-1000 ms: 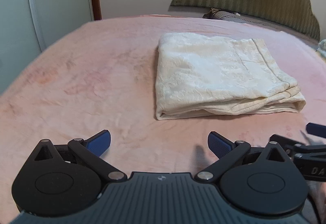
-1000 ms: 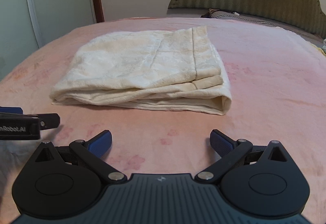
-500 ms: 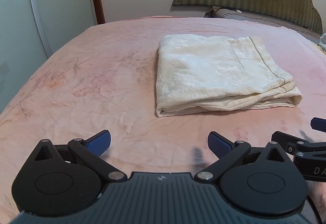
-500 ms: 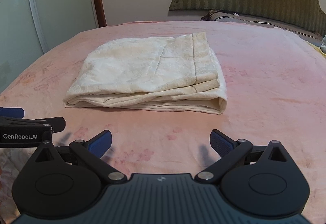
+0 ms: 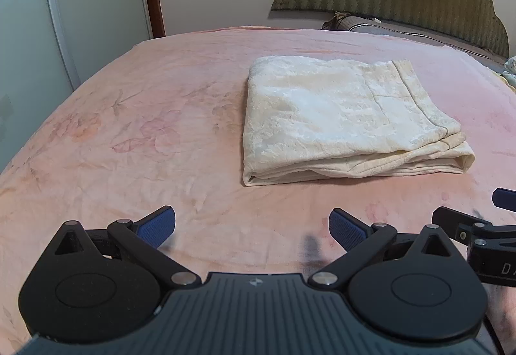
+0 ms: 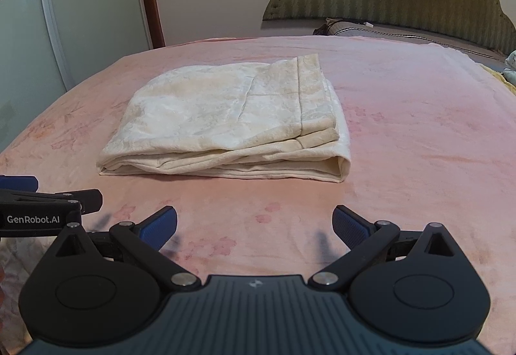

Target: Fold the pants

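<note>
Now I am holding both tongs above the pink bedspread (image 5: pixel 135 129), the left gripper (image 5: pixel 252 226) and the right gripper (image 6: pixel 254 224) each spread wide and gripping nothing. Ahead, apart from both, the cream pants (image 6: pixel 232 119) are lying as a compact layered rectangle, so I am judging the folding finished; next calls only for a tidy-up press, if any.

Textured cream cloth pants (image 5: pixel 342 116), fuzzy pink blanket (image 5: pixel 135 135)
</note>
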{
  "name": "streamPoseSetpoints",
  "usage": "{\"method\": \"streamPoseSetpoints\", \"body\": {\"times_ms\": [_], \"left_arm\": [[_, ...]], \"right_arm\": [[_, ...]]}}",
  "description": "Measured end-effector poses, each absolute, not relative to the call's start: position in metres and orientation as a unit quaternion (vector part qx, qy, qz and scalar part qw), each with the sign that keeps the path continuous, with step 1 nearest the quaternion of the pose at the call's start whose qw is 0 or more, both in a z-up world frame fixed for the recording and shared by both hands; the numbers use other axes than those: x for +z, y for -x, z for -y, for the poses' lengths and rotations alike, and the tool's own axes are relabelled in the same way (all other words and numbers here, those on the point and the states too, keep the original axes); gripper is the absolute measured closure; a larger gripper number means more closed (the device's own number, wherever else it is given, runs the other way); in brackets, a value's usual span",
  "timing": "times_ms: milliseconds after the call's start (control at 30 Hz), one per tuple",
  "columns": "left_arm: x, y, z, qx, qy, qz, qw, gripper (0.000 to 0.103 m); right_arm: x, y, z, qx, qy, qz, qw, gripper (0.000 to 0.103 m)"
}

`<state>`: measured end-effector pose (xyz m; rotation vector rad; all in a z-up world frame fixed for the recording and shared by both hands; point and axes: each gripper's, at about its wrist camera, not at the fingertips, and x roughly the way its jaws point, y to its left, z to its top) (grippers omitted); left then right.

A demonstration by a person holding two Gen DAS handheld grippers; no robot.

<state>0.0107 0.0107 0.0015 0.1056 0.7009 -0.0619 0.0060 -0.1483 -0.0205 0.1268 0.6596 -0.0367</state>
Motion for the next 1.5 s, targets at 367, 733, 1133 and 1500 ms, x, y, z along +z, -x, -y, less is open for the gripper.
{"method": "streamPoseSetpoints", "body": {"times_ms": [367, 733, 1133, 1500], "left_arm": [[0.008, -0.006, -0.012, -0.036, -0.042, -0.332, 0.941, 0.000], [0.009, -0.006, -0.012, -0.037, -0.041, -0.334, 0.941, 0.000], [0.002, -0.010, -0.015, -0.041, -0.038, -0.338, 0.939, 0.000], [-0.004, -0.015, -0.018, -0.033, -0.045, -0.342, 0.938, 0.000]], "right_arm": [[-0.011, 0.001, 0.148, -0.020, -0.060, -0.311, 0.948, 0.000], [-0.010, 0.002, 0.149, -0.019, -0.060, -0.310, 0.949, 0.000], [-0.015, 0.000, 0.150, -0.025, -0.053, -0.309, 0.949, 0.000], [-0.019, -0.005, 0.149, -0.022, -0.048, -0.312, 0.949, 0.000]]}}
